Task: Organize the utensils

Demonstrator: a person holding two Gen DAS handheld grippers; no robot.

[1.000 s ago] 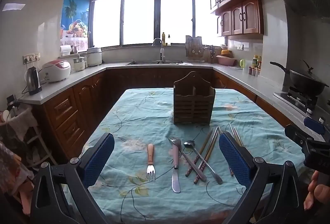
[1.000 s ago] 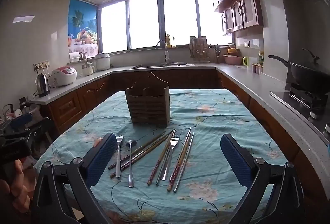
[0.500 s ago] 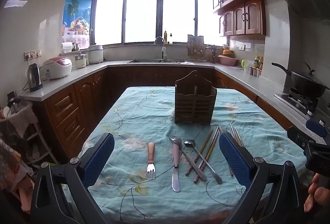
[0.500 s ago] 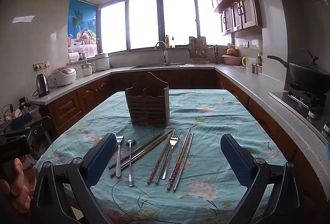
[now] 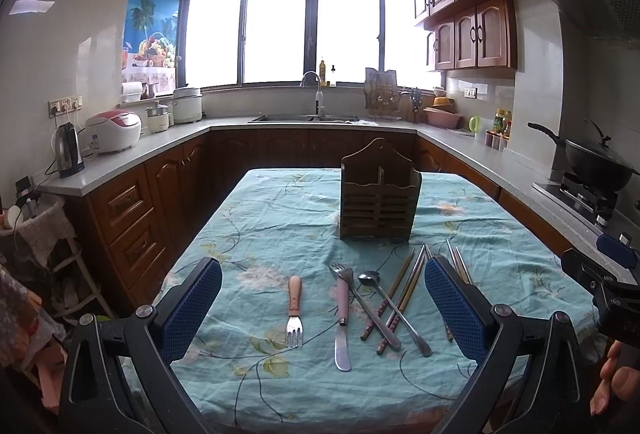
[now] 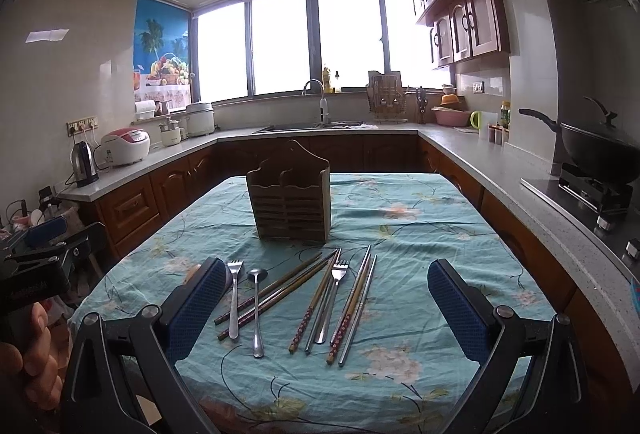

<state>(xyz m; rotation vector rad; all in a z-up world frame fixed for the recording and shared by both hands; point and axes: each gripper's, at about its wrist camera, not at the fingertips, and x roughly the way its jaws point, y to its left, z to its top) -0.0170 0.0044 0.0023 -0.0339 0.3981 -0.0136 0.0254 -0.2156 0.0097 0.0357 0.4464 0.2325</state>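
Two wide-open claws hover over utensils [image 6: 320, 298] on a floral-clothed kitchen table [image 6: 420, 234]

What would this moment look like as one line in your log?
left gripper: open, empty | right gripper: open, empty | utensils on tablecloth | wooden caddy: looks empty

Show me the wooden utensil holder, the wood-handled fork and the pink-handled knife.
wooden utensil holder [image 5: 378, 210], left wrist view, slatted front.
wood-handled fork [image 5: 295, 296], left wrist view, handle.
pink-handled knife [image 5: 342, 300], left wrist view, handle.
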